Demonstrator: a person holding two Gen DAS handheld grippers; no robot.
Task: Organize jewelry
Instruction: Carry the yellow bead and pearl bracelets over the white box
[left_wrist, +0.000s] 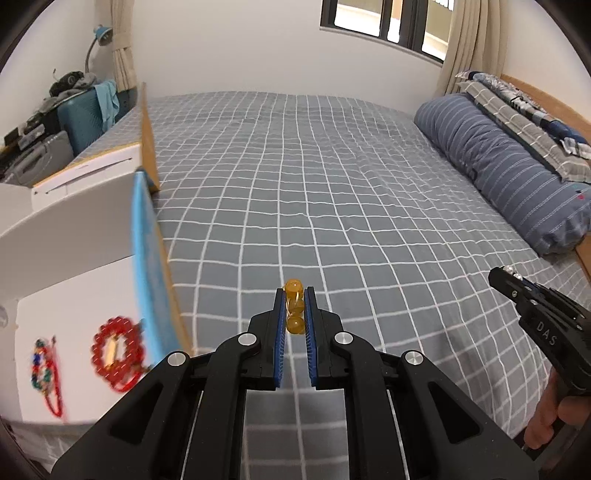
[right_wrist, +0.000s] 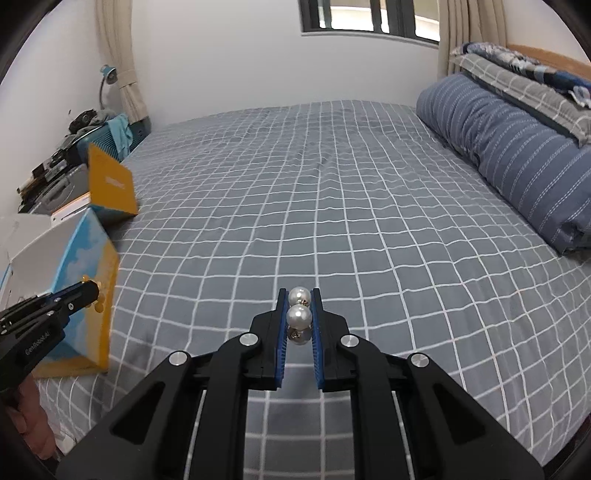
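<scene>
Left gripper (left_wrist: 294, 308): blue pads clamped on a string of amber beads (left_wrist: 294, 312), held above the checked grey bedsheet (left_wrist: 332, 184). Right gripper (right_wrist: 299, 314): pads closed on a string of pearl beads (right_wrist: 299, 314), likewise above the sheet. At left, open box with blue-and-yellow sides (left_wrist: 146, 258); on its white floor, a red bead bracelet (left_wrist: 114, 350) and a multicoloured strand (left_wrist: 44, 373), blurred. At right, striped blue pillow (left_wrist: 509, 166).

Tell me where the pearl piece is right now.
The pearl piece is clamped in the right tool, held above the checked bedspread, seen centre in the right wrist view.
</scene>
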